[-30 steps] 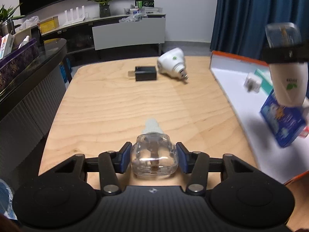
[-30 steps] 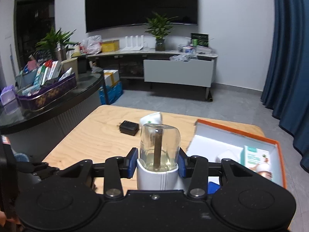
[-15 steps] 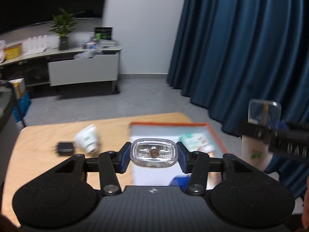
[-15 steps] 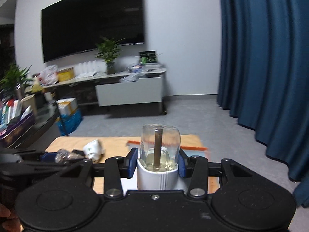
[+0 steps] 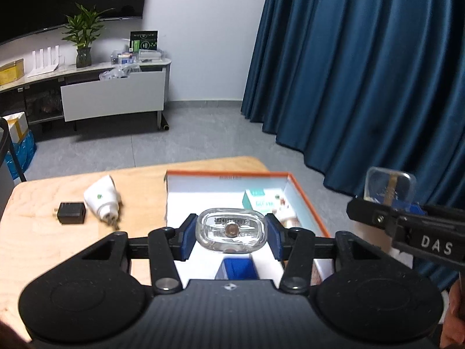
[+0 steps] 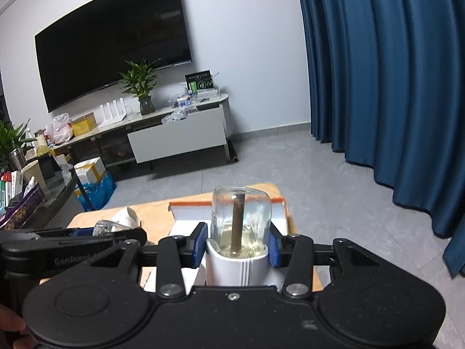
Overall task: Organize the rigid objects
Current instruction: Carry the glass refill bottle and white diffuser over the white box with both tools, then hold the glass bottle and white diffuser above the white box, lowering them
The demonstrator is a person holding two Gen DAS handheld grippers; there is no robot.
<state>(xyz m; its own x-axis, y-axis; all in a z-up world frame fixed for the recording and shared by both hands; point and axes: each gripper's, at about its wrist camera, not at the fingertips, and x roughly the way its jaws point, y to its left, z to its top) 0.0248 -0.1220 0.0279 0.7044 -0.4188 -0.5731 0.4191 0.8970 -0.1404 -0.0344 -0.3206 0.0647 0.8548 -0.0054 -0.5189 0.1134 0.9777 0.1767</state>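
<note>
Open box crowded at its right end, bare floor at its left

Inside the orange-rimmed box (image 5: 302,195), a green-and-white carton (image 5: 259,202) and a blue box (image 5: 237,267) take up the right and near parts; its white floor toward the left wall lies bare. On the wooden table (image 5: 35,247), a black adapter (image 5: 71,213) and a white plug-in unit (image 5: 101,199) sit just left of the box.

white wall (image 6: 247,29), blue curtains (image 6: 377,87), grey floor (image 6: 290,168), dark tv (image 6: 113,40).

The right tool (image 6: 237,247) clamps a white-based clear refill bottle (image 6: 240,232) upright above the orange-rimmed box (image 6: 279,202). The left tool (image 6: 87,237) holds what seems another clear bottle (image 6: 105,226) over the tabletop (image 6: 87,218).
</note>
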